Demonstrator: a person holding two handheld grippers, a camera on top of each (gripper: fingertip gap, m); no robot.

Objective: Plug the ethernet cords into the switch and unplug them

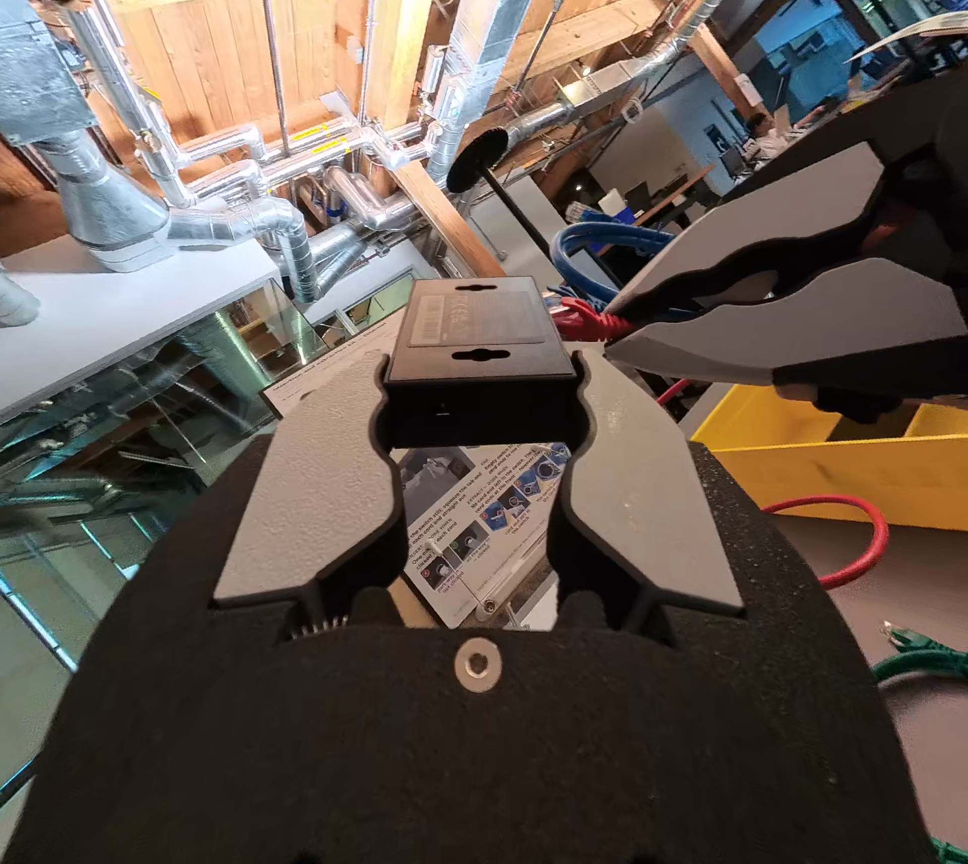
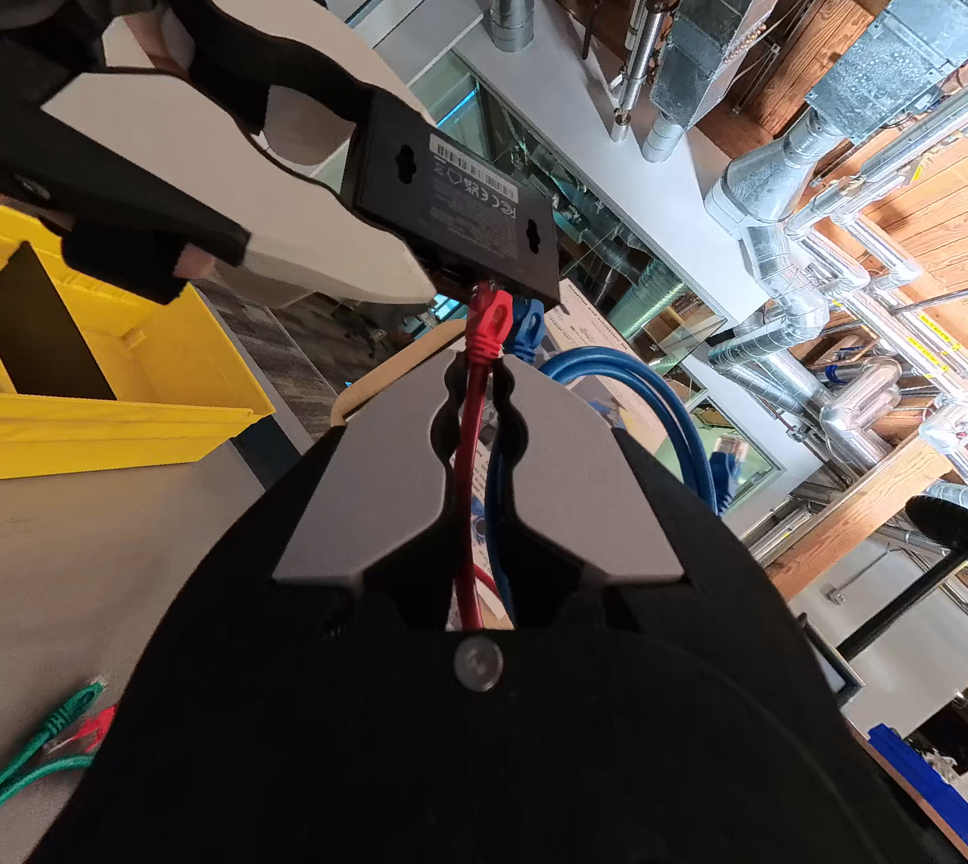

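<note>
Yellow bin (image 2: 131, 419): dark divider; contents unseen.

an industrial workshop or lab space: bare wooden ceiling beams (image 1: 403, 0) with silver air ducts (image 1: 110, 205) and pipes (image 2: 848, 231) running under them, glass partition walls (image 1: 105, 446), a yellow parts bin (image 2: 131, 367) on the work table (image 2: 105, 577), desks (image 1: 675, 194) farther back.
</note>
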